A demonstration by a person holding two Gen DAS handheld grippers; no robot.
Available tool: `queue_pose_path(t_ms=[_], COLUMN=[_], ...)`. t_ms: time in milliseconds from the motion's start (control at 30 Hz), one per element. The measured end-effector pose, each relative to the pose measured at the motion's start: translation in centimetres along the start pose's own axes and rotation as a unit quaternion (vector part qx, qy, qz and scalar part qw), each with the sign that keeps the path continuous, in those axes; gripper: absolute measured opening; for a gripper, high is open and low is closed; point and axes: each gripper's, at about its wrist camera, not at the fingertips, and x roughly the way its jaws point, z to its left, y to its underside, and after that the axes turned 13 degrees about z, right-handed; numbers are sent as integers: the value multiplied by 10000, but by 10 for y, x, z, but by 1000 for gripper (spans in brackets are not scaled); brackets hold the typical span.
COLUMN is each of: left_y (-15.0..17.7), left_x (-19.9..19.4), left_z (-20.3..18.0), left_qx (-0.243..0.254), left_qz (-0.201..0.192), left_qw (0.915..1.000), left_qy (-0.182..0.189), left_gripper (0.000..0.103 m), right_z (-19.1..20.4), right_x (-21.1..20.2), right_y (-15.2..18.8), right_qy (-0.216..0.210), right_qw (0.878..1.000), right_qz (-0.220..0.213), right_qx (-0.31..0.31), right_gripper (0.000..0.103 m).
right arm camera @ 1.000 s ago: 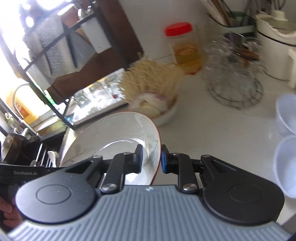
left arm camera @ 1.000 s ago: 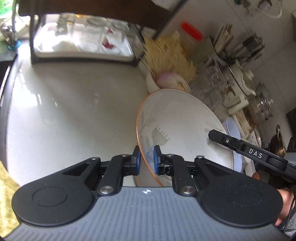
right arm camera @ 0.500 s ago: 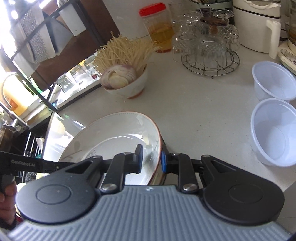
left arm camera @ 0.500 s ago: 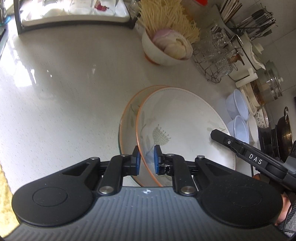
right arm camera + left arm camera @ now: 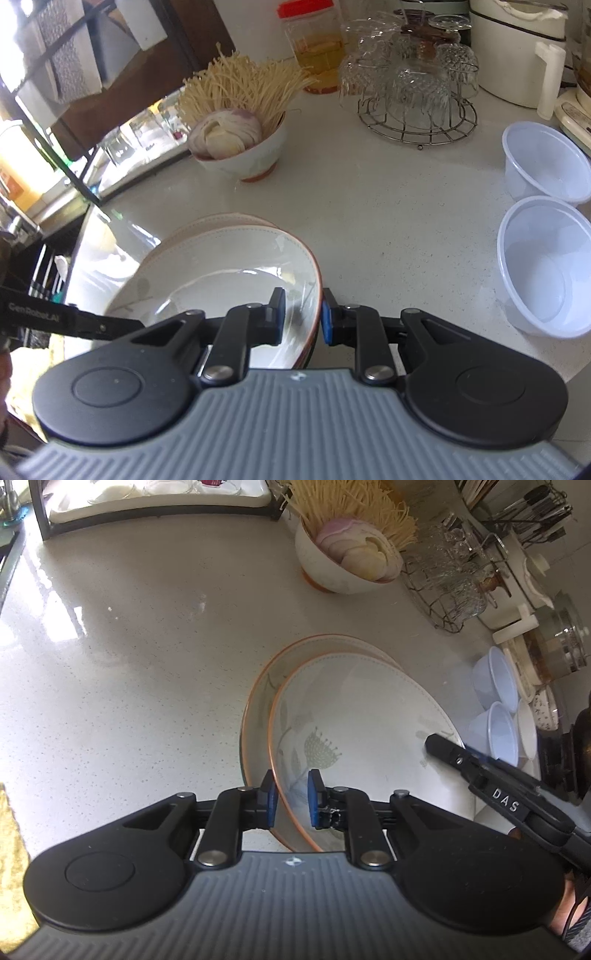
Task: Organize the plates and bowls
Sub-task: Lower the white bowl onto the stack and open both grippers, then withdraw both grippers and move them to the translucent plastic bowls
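Note:
A white plate with an orange rim and a flower print (image 5: 369,716) (image 5: 221,266) is held from both sides. My left gripper (image 5: 291,799) is shut on its near left rim. My right gripper (image 5: 301,314) is shut on the opposite rim, and one of its fingers (image 5: 443,747) shows over the plate's right edge. The held plate sits directly over a second matching plate (image 5: 258,709) (image 5: 221,221) that lies on the white counter (image 5: 129,664). Only a crescent of the lower plate's rim shows. Whether the two plates touch I cannot tell.
A bowl of enoki mushrooms and sliced onion (image 5: 347,565) stands behind the plates. To the right are upturned glasses on a wire rack (image 5: 413,92), two clear plastic bowls (image 5: 543,266) and a red-lidded jar (image 5: 314,48). A dish rack (image 5: 159,494) lines the back left.
Both grippers have come down with the plate and tipped more steeply towards the counter. The lower plate has come into view beneath it. In the last half second little moved.

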Motion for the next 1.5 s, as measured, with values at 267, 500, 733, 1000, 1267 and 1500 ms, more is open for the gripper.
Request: queue_pose_path(t_ms=[267, 500, 733, 1000, 1267, 1500], left_y=[-3, -1, -1, 2, 2, 7], left_x=[-5, -8, -11, -16, -47, -94], left_z=[11, 9, 8, 18, 7, -18], left_qx=[-149, 130, 458, 471, 625, 900], left_qz=[40, 209, 456, 623, -131, -1063], left_qw=[9997, 9995, 9976, 9962, 9979, 9902], left_qy=[181, 211, 254, 391, -42, -135], left_gripper=[19, 19, 24, 28, 29, 29], right_z=[6, 7, 9, 10, 11, 24], right_x=[5, 14, 16, 19, 6, -40], right_y=[-7, -6, -6, -5, -9, -17], right_qy=[77, 154, 249, 291, 228, 89], right_qw=[9999, 9999, 9997, 9995, 9994, 9981], right_qz=[-65, 53, 13, -55, -209, -606], right_qx=[-128, -12, 49, 76, 166, 106], right_gripper=[23, 22, 22, 23, 22, 22])
